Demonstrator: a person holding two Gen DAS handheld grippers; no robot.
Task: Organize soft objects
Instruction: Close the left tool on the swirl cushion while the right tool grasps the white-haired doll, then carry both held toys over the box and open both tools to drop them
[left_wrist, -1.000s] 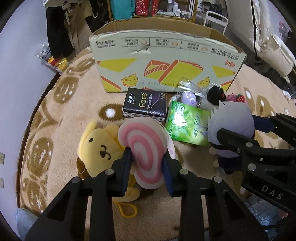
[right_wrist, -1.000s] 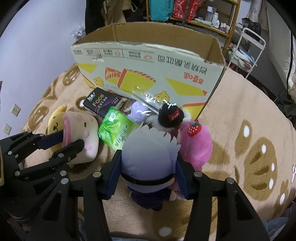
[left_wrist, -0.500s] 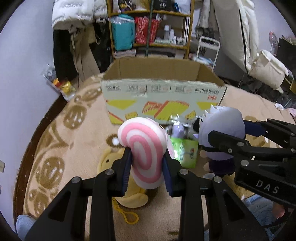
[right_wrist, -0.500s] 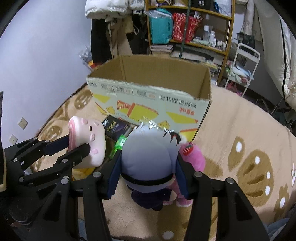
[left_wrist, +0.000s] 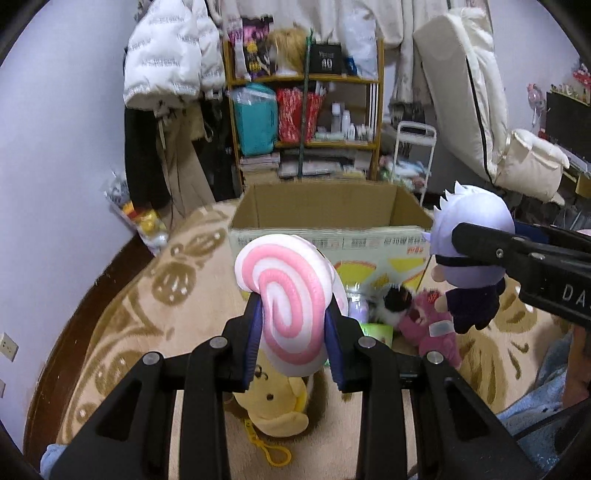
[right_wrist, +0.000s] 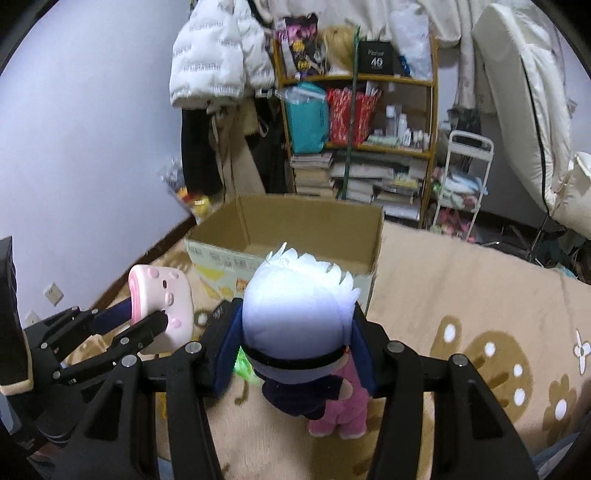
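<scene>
Now both plushies (left_wrist: 291, 299) (right_wrist: 295, 317) hang short of, seemingly above, the box rim (left_wrist: 328, 230).

Both wrist cameras sat raised above the rug (left_wrist: 177, 295), each looking forward along its own fingers toward the open cardboard box (left_wrist: 325, 210) and the shelving (right_wrist: 369, 110) behind. The left view caught the right gripper (left_wrist: 480, 243) at its right edge; the right view caught the left gripper (right_wrist: 155, 314) at its lower left. Both shared box, shelves and rug.
</scene>
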